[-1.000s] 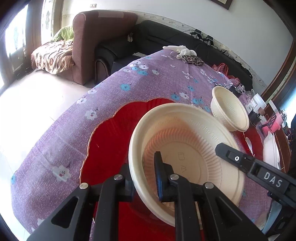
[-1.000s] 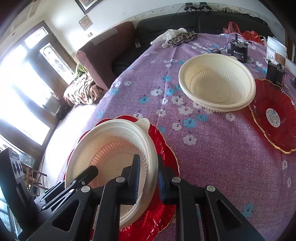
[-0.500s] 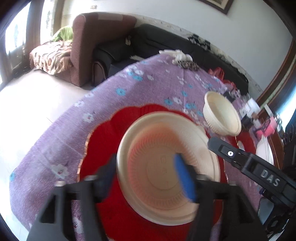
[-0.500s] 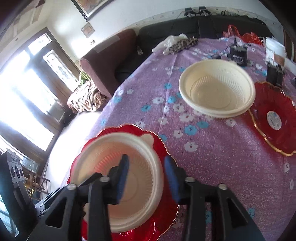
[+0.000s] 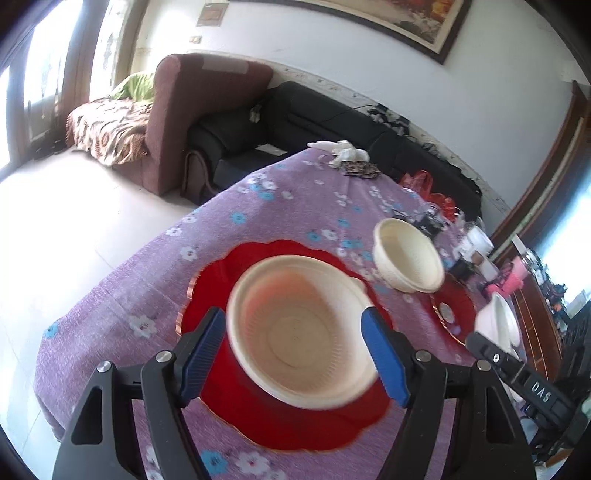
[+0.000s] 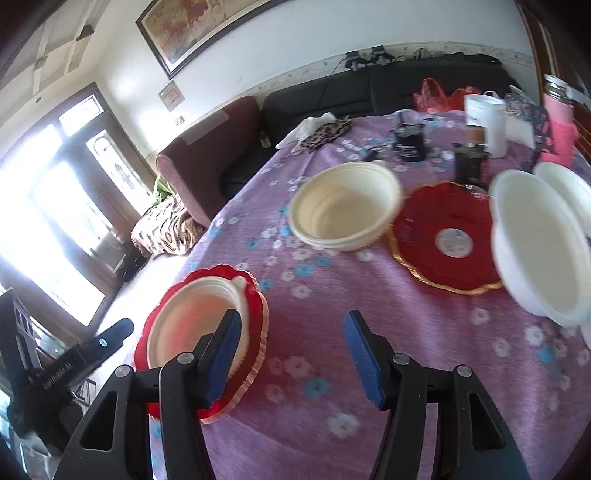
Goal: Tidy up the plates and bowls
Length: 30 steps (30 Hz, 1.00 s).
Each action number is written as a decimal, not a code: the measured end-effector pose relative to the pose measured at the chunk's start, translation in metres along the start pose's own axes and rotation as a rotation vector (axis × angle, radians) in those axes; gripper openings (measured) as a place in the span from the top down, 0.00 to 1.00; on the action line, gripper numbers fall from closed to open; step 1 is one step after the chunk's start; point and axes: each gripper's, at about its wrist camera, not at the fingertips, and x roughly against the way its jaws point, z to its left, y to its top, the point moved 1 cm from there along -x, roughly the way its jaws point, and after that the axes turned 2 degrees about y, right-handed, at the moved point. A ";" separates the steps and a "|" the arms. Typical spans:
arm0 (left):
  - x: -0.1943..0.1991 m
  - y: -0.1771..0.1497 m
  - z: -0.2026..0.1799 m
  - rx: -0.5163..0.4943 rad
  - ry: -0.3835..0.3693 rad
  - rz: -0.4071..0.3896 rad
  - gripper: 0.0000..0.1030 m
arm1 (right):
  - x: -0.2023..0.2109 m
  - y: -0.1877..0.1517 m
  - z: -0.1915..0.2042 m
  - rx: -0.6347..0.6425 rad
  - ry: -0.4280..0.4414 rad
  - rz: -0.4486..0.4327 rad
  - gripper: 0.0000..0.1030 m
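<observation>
Bowls like the cream one (image 5: 301, 334) on the red plate (image 5: 221, 280) look light, thin, flexible; we'd pinch the rim. Both tongs, left (image 5: 295, 356) and right (image 6: 291, 360), just opened, empty.

The room had white walls (image 5: 369, 55) and a pale, glossy floor (image 5: 74, 221). A large framed painting (image 6: 192, 26) hung high — beneath it a black sofa (image 5: 295, 118) ran along the wall beside a maroon armchair (image 5: 192, 103). Strong daylight poured through a dark-framed glass door (image 6: 55, 221), washing out the floor near a patterned throw (image 5: 107, 129).
</observation>
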 end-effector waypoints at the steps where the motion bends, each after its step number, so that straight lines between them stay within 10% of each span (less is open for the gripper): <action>1: 0.002 -0.002 -0.006 -0.012 -0.006 0.000 0.25 | 0.007 -0.004 -0.009 -0.001 -0.015 -0.003 0.38; 11: -0.008 -0.042 -0.082 -0.165 -0.085 0.074 0.24 | 0.069 -0.038 -0.106 -0.115 -0.160 -0.043 0.37; 30: -0.042 -0.072 -0.129 -0.285 -0.107 0.151 0.24 | 0.049 -0.017 -0.185 -0.567 -0.061 -0.140 0.37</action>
